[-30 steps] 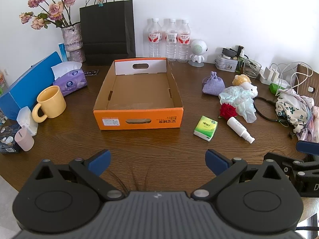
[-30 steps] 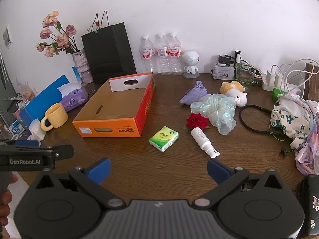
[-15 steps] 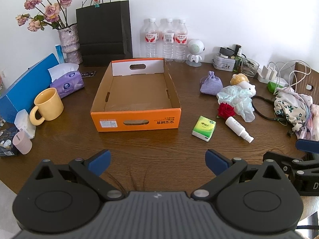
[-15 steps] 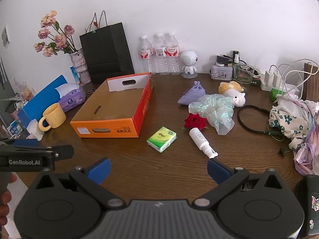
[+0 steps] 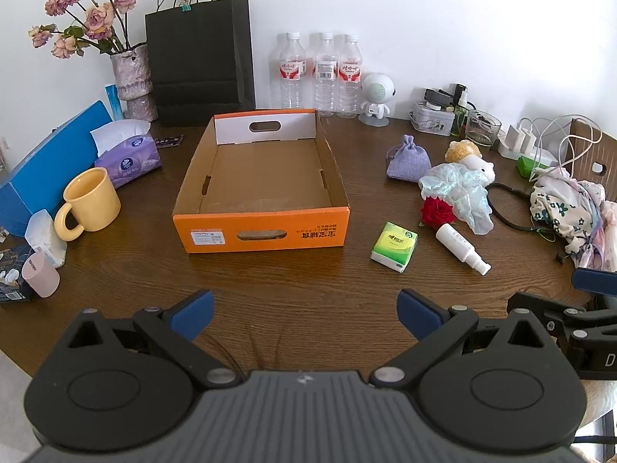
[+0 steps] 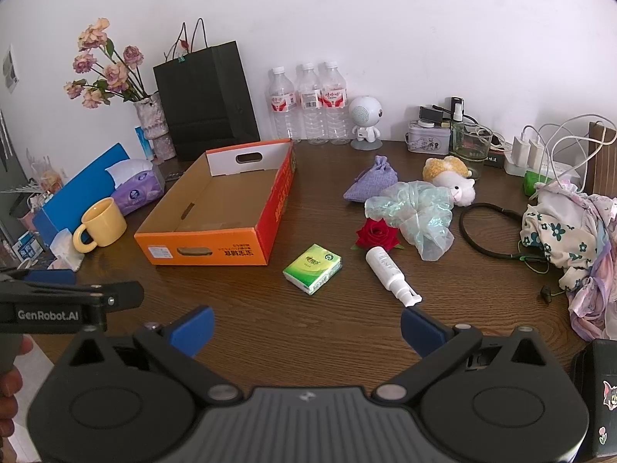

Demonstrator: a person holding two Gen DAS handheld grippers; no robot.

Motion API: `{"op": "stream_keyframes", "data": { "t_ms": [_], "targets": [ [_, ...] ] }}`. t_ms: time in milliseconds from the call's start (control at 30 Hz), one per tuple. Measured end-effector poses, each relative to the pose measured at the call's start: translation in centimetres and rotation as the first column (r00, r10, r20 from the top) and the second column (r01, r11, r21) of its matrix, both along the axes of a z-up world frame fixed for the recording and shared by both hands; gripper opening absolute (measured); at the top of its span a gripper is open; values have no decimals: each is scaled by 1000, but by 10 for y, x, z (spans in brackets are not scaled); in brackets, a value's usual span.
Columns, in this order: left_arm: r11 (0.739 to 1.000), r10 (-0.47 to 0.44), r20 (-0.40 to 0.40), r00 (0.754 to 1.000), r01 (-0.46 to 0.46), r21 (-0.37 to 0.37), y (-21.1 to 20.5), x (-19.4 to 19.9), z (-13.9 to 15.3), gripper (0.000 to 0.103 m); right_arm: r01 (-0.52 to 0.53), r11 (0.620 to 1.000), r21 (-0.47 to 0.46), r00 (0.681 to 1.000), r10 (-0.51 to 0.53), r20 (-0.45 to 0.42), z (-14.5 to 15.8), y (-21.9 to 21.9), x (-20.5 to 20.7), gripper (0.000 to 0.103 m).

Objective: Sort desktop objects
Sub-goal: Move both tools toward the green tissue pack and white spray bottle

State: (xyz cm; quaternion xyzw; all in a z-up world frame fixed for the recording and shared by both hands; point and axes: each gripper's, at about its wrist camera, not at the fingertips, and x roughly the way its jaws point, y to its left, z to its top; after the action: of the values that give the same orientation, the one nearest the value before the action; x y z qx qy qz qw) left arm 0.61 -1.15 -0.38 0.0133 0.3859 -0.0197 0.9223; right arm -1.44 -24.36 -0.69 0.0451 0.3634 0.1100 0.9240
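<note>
Both grippers were held low over the near table edge, the left gripper (image 5: 304, 310) and right gripper (image 6: 306, 326) spread wide, nothing grasped. Ahead of the right fingers, a green tissue pack (image 6: 313, 268) and white spray bottle (image 6: 389, 273) were seen lying; farther, left of them, the empty orange box (image 6: 200, 249). The bottle, being round, could be rolled away by an off-centre pinch.

Both views were bright and evenly lit by soft daylight, with the white wall (image 5: 443, 19) nearly washed out and only faint shadows under the orange box (image 5: 262, 231). The desk (image 6: 327, 332) showed a mild sheen. Fisheye distortion bent the edges, the corners went dark, and focus stayed sharp throughout.
</note>
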Motion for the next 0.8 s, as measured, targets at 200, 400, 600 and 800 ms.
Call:
{"op": "stream_keyframes", "data": {
  "t_ms": [200,400,600,800],
  "targets": [
    [1000,1,-2,1000,-1,0,-2,0,-1,103,0,1000,0,1000,0,-2,0,-1,1,103],
    [1000,0,-3,1000,0,0,-1,1,-1,103,-1,1000,1,1000,1,-2,-2,-1,1,103],
    [1000,1,-4,1000,-1,-2,-1,2,-1,103,-2,1000,0,1000,2,-2,-2,-1,3,103],
    [1000,2,1,1000,-2,-2,-1,4,0,103,-4,1000,-3,1000,4,0,-2,-1,4,103]
  ]
}}
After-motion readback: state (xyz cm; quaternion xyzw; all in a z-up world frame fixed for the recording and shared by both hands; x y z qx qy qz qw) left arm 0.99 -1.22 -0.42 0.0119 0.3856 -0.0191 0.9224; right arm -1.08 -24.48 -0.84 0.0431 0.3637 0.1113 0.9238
